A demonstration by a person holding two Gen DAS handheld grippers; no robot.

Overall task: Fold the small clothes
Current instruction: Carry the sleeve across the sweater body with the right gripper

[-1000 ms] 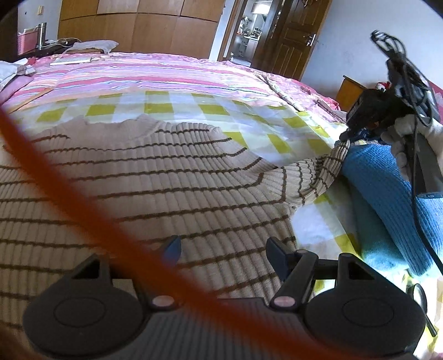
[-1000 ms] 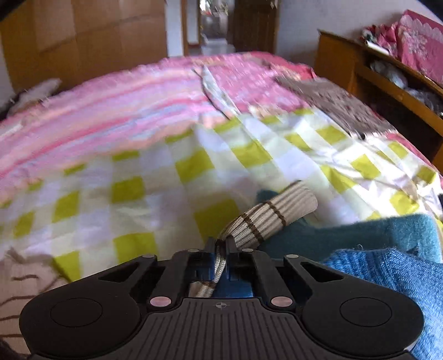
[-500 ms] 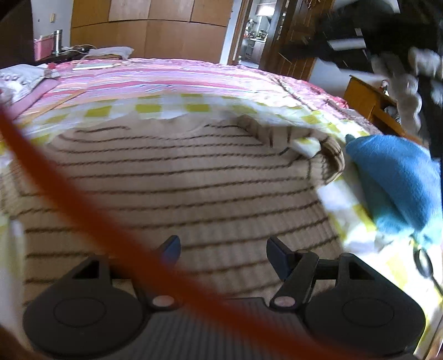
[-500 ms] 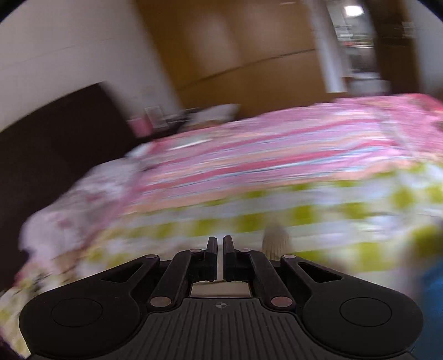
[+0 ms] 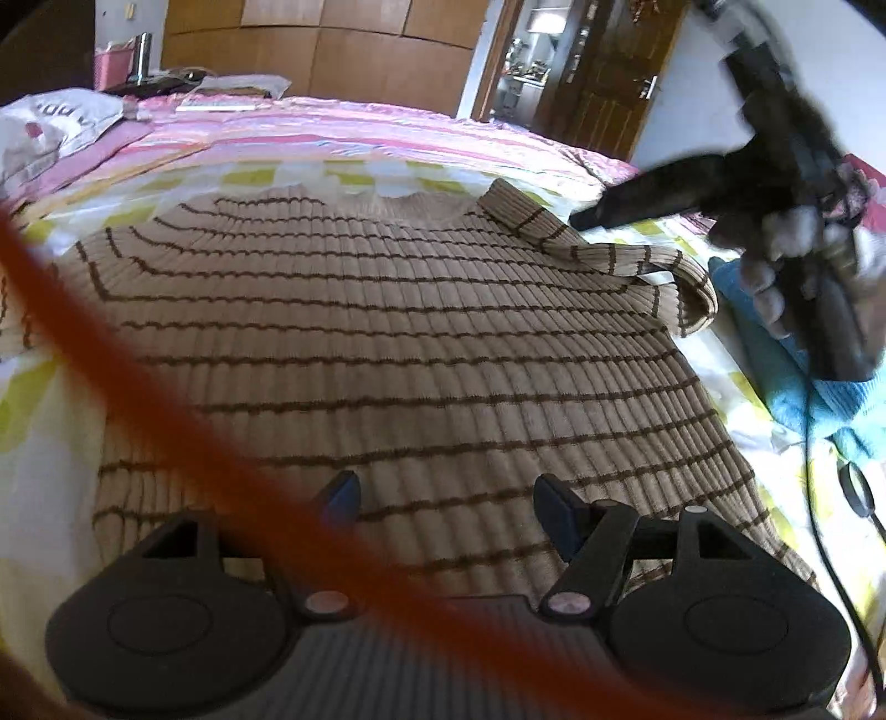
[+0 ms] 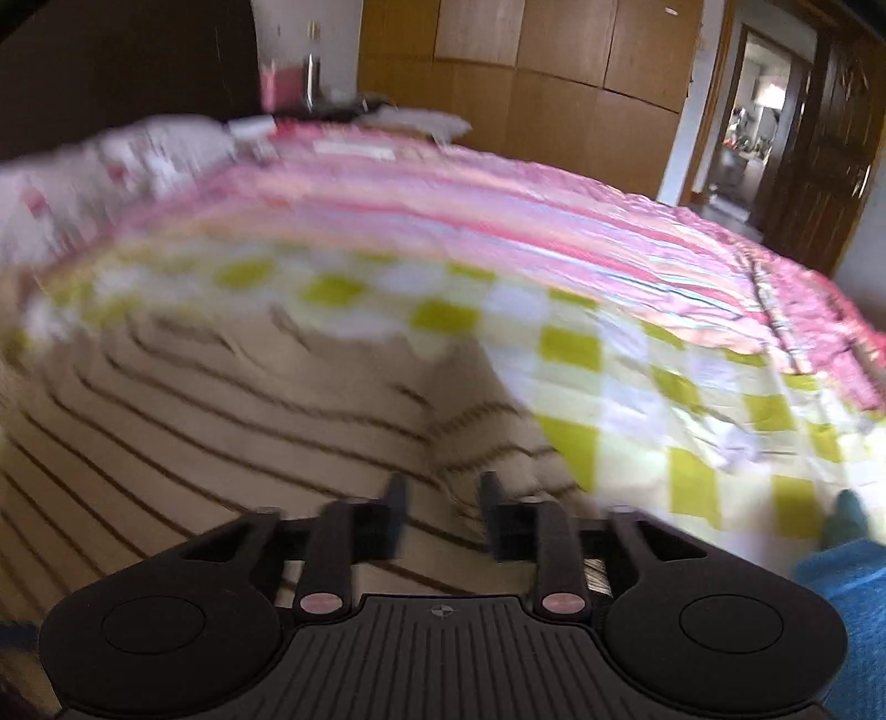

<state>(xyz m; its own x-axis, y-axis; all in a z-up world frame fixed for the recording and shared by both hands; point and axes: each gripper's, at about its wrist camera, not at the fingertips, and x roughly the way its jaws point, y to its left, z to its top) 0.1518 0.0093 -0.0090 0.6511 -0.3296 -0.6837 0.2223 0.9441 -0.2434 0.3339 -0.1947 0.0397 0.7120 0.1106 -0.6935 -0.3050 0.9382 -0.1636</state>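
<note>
left gripper [image 5: 446, 493]: 2 fingers spread wide, gripping nothing, hovering over the lower body of 1 striped sweater [image 5: 387, 354]. the sweater, beige rib knit with thin brown stripes, lies flat ahead of and beneath these fingers, neckline at the far side. 1 sleeve [image 5: 626, 260] is folded inward across the far right shoulder, its cuff curled over just right of the body. 1 blurred orange strap [image 5: 111, 387] crosses the view diagonally in front of the left finger.

right gripper [image 6: 441, 501]: 2 fingers moderately apart, empty, with the folded sleeve [image 6: 493, 443] just ahead of and between them; the view is motion-blurred. in the left wrist view this gripper [image 5: 637, 202] hangs beyond the sleeve, held in 1 gloved hand [image 5: 797, 260].

outward from the fingers: 1 yellow-and-white checked sheet [image 6: 637, 387] under the sweater; 1 blue knitted garment [image 5: 775, 360] to the right of the sweater, partly behind the hand; 1 pink striped bedcover [image 5: 343, 127] farther off; wooden wardrobe panels [image 5: 332, 44] and 1 dark door [image 5: 603, 83] at the back.
</note>
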